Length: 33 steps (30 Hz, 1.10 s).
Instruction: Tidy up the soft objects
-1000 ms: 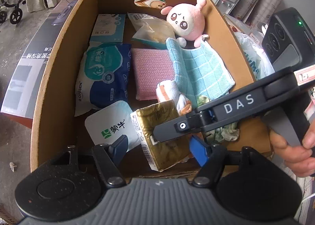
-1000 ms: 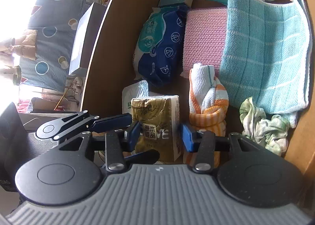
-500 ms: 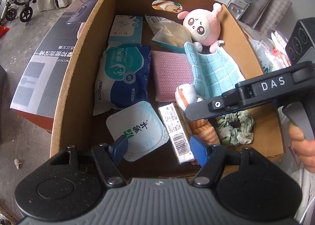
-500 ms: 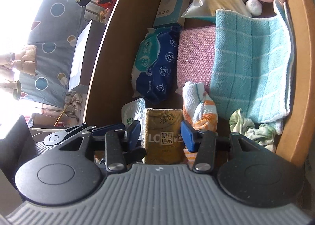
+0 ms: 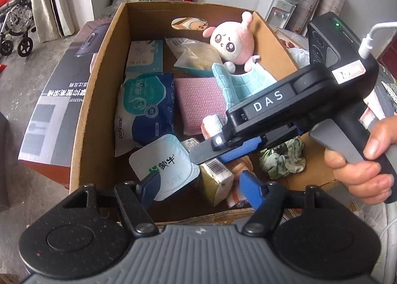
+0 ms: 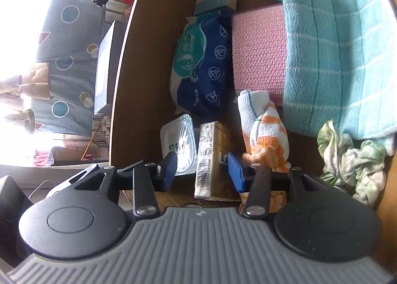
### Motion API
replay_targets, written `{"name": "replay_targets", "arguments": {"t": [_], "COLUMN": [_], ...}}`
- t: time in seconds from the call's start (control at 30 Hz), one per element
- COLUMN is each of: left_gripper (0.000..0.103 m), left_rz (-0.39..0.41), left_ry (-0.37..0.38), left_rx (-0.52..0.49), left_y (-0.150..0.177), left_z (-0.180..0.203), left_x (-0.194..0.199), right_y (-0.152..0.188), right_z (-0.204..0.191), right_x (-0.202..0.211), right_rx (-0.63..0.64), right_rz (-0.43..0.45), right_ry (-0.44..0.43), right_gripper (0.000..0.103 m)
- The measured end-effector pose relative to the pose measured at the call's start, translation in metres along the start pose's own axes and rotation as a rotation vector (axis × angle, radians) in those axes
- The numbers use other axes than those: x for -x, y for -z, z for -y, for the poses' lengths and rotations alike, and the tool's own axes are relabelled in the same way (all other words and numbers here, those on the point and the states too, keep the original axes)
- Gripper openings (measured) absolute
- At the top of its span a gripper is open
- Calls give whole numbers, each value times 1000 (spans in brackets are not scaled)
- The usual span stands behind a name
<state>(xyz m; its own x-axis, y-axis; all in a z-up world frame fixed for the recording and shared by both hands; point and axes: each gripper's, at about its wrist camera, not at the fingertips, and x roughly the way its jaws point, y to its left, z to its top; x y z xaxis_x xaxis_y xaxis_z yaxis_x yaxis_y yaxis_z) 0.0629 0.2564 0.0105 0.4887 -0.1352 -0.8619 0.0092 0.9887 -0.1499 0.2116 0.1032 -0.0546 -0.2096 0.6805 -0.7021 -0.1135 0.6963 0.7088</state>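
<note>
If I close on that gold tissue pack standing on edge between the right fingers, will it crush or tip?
The gold tissue pack looks like a soft film wrap, so it will probably dent under the right gripper and feel light. Standing on its narrow edge beside the orange-striped towel, a push could well topple it.

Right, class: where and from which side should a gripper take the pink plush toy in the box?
Probably the round head of the pink plush toy, from above, jaws across its cheeks. It leans against the far wall of the box, and the blue towel crowds its feet, so only the head stands clear.
</note>
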Motion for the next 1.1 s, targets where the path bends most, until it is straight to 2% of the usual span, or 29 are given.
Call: {"name": "replay_targets", "arguments": {"t": [0.17, 0.27, 0.37, 0.5, 0.6, 0.73, 0.87, 0.97, 1.1], "left_gripper": [85, 90, 94, 102, 103, 103, 103, 103, 103], "left_rz": [121, 198, 270, 380, 439, 447, 413, 403, 438], "left_ry": [-13, -30, -59, -116, -127, -103, -90, -93, -152], "left_rx": [-31, -26, -6, 22, 47, 82, 75, 99, 94], "left_y": [5, 10, 16, 24, 28, 32, 39, 48, 57], "left_z": [11, 16, 21, 29, 36, 43, 53, 59, 71], "left_x": [22, 35, 44, 54, 61, 63, 61, 59, 63], "right_y": [11, 28, 51, 92, 124, 169, 205, 225, 238], "right_z": [-11, -17, -20, -22, -22, -16, -3, 3, 6], "right_x": [43, 76, 112, 148, 162, 165, 167, 164, 158], "right_rx": [91, 191, 285, 365, 385, 363, 276, 253, 236], "right_rz": [125, 253, 408, 595, 708, 828, 917, 943, 944], "right_ry": [-11, 17, 71, 170, 275, 390, 450, 536, 635], "right_gripper": [52, 62, 76, 83, 88, 95, 102, 102, 102]}}
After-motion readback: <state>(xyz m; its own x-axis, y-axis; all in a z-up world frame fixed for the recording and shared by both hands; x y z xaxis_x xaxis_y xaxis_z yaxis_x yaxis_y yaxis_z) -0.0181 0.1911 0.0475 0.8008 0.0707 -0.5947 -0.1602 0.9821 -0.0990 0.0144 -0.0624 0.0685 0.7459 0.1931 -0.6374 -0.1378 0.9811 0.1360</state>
